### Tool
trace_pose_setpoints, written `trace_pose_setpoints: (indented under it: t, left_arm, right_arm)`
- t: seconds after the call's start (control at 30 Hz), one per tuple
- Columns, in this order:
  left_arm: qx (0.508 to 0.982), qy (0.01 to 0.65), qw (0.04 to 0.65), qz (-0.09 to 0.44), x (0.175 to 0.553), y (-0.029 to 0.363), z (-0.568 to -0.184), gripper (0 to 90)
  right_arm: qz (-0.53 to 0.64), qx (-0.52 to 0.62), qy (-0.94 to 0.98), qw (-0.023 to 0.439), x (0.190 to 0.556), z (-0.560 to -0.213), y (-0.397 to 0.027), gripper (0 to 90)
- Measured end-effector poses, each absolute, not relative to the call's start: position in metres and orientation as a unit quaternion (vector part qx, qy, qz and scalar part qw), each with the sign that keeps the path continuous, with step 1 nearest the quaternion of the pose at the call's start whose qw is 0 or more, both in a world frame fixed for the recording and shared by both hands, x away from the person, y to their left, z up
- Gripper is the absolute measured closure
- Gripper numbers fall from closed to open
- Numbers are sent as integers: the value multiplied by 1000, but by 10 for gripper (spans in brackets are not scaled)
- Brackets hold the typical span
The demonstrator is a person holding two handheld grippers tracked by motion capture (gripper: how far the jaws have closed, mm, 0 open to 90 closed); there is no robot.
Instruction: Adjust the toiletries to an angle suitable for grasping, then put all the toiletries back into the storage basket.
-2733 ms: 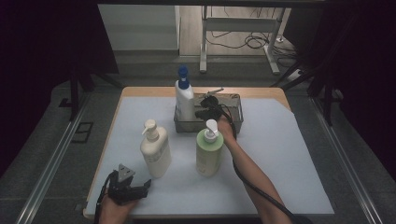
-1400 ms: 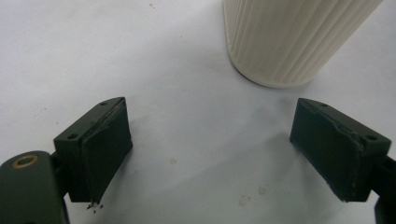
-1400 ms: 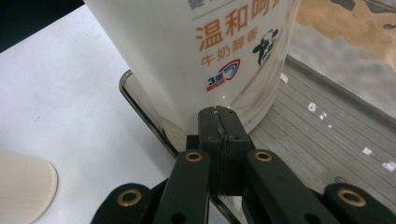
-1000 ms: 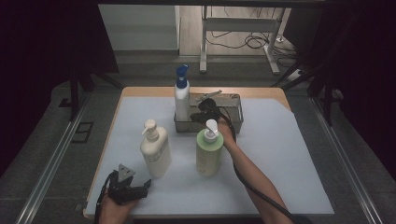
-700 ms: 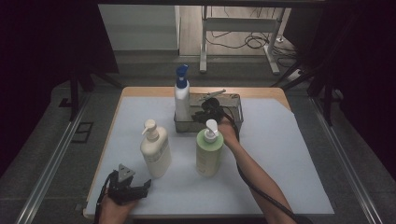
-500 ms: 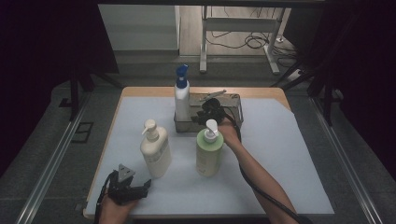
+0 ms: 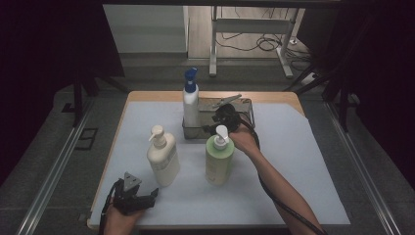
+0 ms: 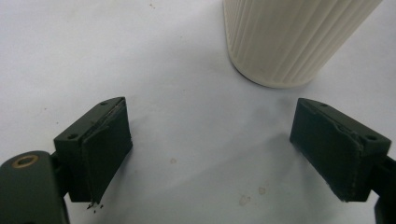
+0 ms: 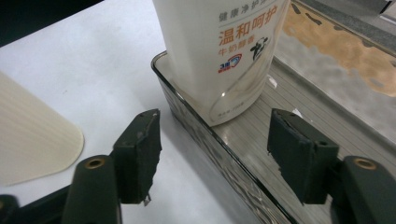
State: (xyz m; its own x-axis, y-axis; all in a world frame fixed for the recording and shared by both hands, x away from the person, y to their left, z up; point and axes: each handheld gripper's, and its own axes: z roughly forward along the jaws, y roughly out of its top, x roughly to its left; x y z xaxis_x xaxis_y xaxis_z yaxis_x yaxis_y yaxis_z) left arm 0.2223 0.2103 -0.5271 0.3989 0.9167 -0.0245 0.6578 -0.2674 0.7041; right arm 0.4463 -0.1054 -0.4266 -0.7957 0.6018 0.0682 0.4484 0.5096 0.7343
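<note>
Because the white bottle with the blue pump (image 9: 219, 51) now stands upright at the left end of the metal tray (image 9: 261, 154), the right gripper (image 9: 215, 154) has just been opening its jaws; nothing is between them, which reads as a release. The left gripper (image 8: 210, 154) rests wide and empty near the surface's (image 7: 303, 161) front edge, likely waiting its turn. Counting bottles gives three: one in the tray, plus a cream bottle (image 7: 162, 155) and a green bottle (image 7: 219, 159) standing on the surface before it. There is one tray.
</note>
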Motion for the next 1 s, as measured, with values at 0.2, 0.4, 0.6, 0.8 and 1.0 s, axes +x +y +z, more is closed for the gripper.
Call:
trace_pose_setpoints:
  t: [0.2,0.4,0.6,0.8,1.0]
  left_arm:
    - [770,511,325,200,222,210,-527,120]
    - [771,511,325,200,222,210,-527,120]
    - [771,511,325,200,222,210,-527,120]
    - [771,511,324,200,222,210,-527,120]
    - [771,511,325,200,222,210,-527,120]
  right_arm:
    - [385,302,865,107,441,-423,-113,253]
    - [382,303,866,110,436,-422,-123,221]
    - [380,310,865,110,432,-421,-134,217]
    - [381,311,864,111,427,-422,-145,217]
    - [383,318,860,115,422,-423,-160,217]
